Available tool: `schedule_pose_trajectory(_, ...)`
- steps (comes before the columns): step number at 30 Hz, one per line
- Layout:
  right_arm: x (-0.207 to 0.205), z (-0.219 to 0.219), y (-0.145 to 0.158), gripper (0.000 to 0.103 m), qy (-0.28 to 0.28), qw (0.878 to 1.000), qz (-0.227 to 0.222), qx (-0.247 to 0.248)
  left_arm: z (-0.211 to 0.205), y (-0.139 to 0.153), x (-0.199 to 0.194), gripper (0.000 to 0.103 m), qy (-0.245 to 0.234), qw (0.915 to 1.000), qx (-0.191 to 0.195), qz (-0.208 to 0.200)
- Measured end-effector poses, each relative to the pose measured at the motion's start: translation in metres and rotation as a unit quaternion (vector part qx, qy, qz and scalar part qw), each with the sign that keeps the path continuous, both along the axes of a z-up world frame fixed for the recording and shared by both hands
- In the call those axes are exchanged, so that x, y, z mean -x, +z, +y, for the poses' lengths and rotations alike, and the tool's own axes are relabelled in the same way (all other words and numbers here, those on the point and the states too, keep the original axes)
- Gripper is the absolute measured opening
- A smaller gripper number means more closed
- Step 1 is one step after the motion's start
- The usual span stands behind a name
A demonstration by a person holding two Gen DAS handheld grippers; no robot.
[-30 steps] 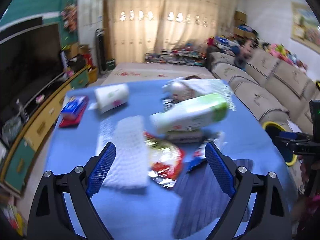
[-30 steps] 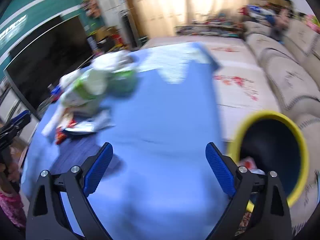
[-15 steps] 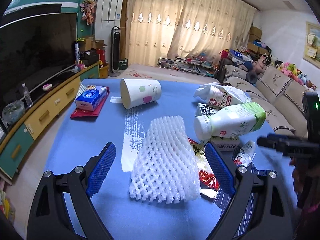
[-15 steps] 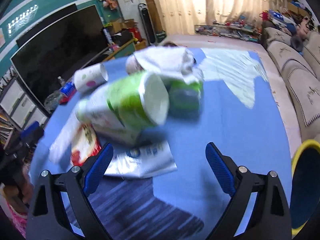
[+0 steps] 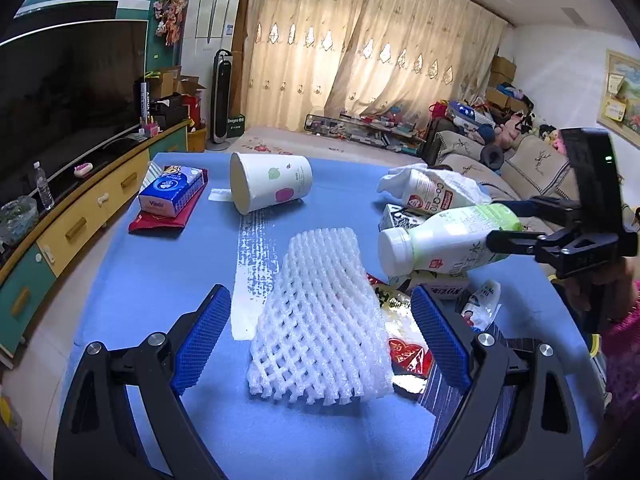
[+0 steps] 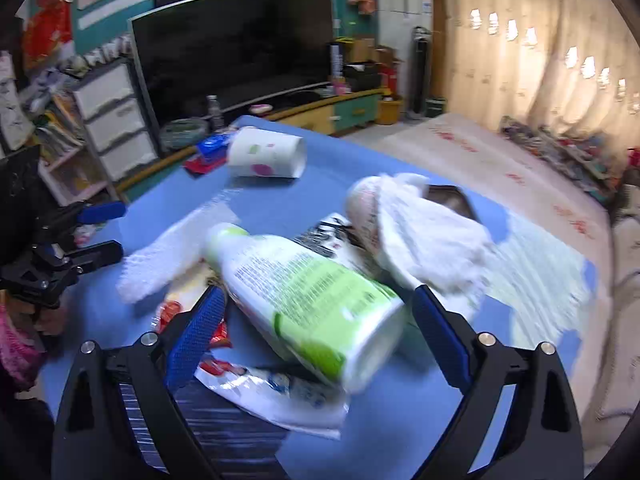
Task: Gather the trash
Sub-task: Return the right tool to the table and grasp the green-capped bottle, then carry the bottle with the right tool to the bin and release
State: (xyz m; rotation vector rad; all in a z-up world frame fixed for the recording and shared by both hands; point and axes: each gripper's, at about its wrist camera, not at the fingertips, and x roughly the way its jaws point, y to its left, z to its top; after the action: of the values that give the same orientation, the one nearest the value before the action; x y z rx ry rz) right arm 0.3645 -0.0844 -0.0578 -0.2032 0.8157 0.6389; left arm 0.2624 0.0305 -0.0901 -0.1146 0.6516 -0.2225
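A white foam net (image 5: pixel 320 320) lies on the blue table (image 5: pixel 160 264), directly between the fingers of my open left gripper (image 5: pixel 320 332). A green-and-white bottle (image 6: pixel 304 292) lies on its side atop wrappers, and my open right gripper (image 6: pixel 318 334) straddles its base without closing. The left wrist view shows the same bottle (image 5: pixel 444 240) with the right gripper (image 5: pixel 500 222) around its far end. A tipped paper cup (image 5: pixel 272 186), a second bottle (image 5: pixel 436 196) under a white tissue (image 6: pixel 424 232), a red wrapper (image 5: pixel 408 356) and a silver pouch (image 6: pixel 272 392) also lie there.
A tissue pack (image 5: pixel 172 196) on a red packet rests at the table's far left. A TV cabinet (image 5: pixel 80 216) runs along the left side and a sofa (image 5: pixel 532 168) along the right. The left gripper (image 6: pixel 118 229) appears in the right wrist view beside the foam net (image 6: pixel 160 264).
My right gripper swung away from the yellow bin to the trash pile and now straddles the green-and-white bottle. My left gripper shifted left to face the foam net.
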Motion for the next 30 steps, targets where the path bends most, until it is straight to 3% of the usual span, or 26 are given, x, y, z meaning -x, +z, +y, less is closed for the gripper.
schedule_pose_trajectory(4, -0.001, 0.003, -0.006, 0.09, 0.016, 1.0, 0.02, -0.013, 0.006, 0.0, 0.001, 0.09, 0.011, 0.9999, 0.01, -0.007)
schedule_pose_trajectory(12, 0.047, 0.019, -0.016, 0.083, 0.053, 0.998, 0.036, -0.009, 0.019, -0.002, 0.0, 0.09, 0.045, 0.9987, 0.022, 0.0)
schedule_pose_trajectory(17, 0.05, 0.032, -0.026, 0.068, 0.018, 1.0, 0.013, 0.005, 0.02, -0.002, 0.002, 0.09, 0.055, 0.9984, 0.01, -0.006)
schedule_pose_trajectory(20, 0.048, 0.03, -0.028, 0.061, -0.005, 1.0, 0.005, -0.02, 0.017, -0.002, 0.003, 0.09, 0.059, 0.9982, -0.003, -0.01)
schedule_pose_trajectory(21, 0.049, 0.028, -0.027, 0.051, -0.019, 0.999, -0.004, -0.026, 0.017, -0.003, 0.002, 0.09, 0.058, 0.9982, -0.004, -0.01)
schedule_pose_trajectory(30, 0.079, 0.004, 0.012, 0.049, -0.059, 0.992, -0.071, -0.091, 0.015, -0.003, 0.002, 0.09, 0.056, 0.9984, -0.003, -0.008)
